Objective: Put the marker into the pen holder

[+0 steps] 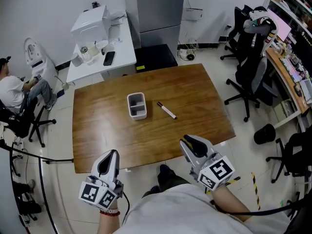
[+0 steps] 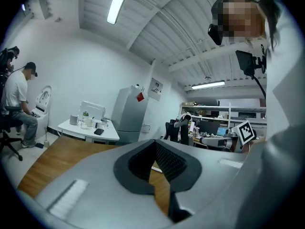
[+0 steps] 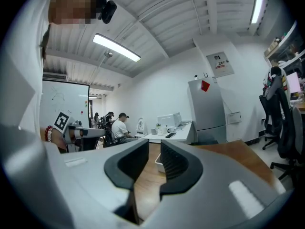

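Note:
A white rectangular pen holder [image 1: 137, 105] stands near the middle of the brown wooden table [image 1: 102, 130]. The marker [image 1: 166, 110], white with a dark cap, lies flat just to its right, apart from it. Both grippers hover off the table's near edge, well short of both objects. My left gripper [image 1: 112, 153] [image 2: 155, 144] has its pad tips touching and holds nothing. My right gripper [image 1: 187, 141] [image 3: 155, 144] shows a narrow gap between its pads with nothing in it. Between the right gripper's jaws I see the pen holder [image 3: 160, 166]; between the left gripper's, a bit of the marker [image 2: 156, 169].
A white side table [image 1: 122, 57] with a box, cups and a phone stands beyond the far left corner. A grey cabinet [image 1: 158, 9] is behind. Office chairs [image 1: 248, 77] and a cluttered desk stand on the right. A seated person [image 1: 12, 91] is at the left.

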`<control>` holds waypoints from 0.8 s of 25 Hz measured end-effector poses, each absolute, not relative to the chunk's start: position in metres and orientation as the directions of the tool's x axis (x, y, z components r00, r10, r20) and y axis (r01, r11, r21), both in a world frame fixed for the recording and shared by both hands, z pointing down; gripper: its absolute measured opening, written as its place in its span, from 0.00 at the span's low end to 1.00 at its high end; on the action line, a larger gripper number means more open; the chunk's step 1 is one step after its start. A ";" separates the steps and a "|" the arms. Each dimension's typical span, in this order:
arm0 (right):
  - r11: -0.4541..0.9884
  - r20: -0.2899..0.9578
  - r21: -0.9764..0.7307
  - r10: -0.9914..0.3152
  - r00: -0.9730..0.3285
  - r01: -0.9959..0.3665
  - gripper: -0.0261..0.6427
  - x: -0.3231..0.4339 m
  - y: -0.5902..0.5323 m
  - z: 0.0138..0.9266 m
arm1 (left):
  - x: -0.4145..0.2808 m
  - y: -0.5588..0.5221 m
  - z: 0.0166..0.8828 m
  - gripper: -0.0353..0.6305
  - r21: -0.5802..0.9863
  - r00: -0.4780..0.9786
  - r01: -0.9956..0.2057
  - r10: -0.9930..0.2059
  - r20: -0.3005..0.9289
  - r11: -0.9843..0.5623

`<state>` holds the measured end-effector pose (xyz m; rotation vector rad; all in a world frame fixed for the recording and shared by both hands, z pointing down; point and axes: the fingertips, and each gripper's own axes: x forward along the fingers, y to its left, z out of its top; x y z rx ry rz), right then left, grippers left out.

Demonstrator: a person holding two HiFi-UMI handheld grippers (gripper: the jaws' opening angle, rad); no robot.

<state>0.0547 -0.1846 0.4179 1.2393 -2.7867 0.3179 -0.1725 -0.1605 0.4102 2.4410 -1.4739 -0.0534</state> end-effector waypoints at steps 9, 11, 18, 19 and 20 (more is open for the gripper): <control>0.723 0.193 -0.214 -0.628 -0.754 -0.657 0.21 0.054 -0.263 0.450 | -0.163 -0.232 0.409 0.04 0.244 0.433 -0.885 -0.893 0.124 -0.396; 0.746 0.224 -0.222 -0.587 -0.778 -0.628 0.24 0.050 -0.269 0.465 | -0.163 -0.237 0.414 0.04 0.255 0.421 -0.889 -0.897 0.132 -0.380; 0.697 0.396 -0.204 -0.584 -0.709 -0.688 0.23 0.056 -0.317 0.542 | -0.180 -0.253 0.424 0.04 0.285 0.395 -0.896 -0.904 0.162 -0.340; 0.689 0.434 -0.195 -0.578 -0.691 -0.698 0.24 0.056 -0.326 0.557 | -0.185 -0.256 0.423 0.04 0.284 0.391 -0.898 -0.906 0.162 -0.337; 0.681 0.471 -0.190 -0.569 -0.674 -0.708 0.24 0.057 -0.332 0.573 | -0.190 -0.260 0.421 0.04 0.279 0.389 -0.899 -0.907 0.160 -0.337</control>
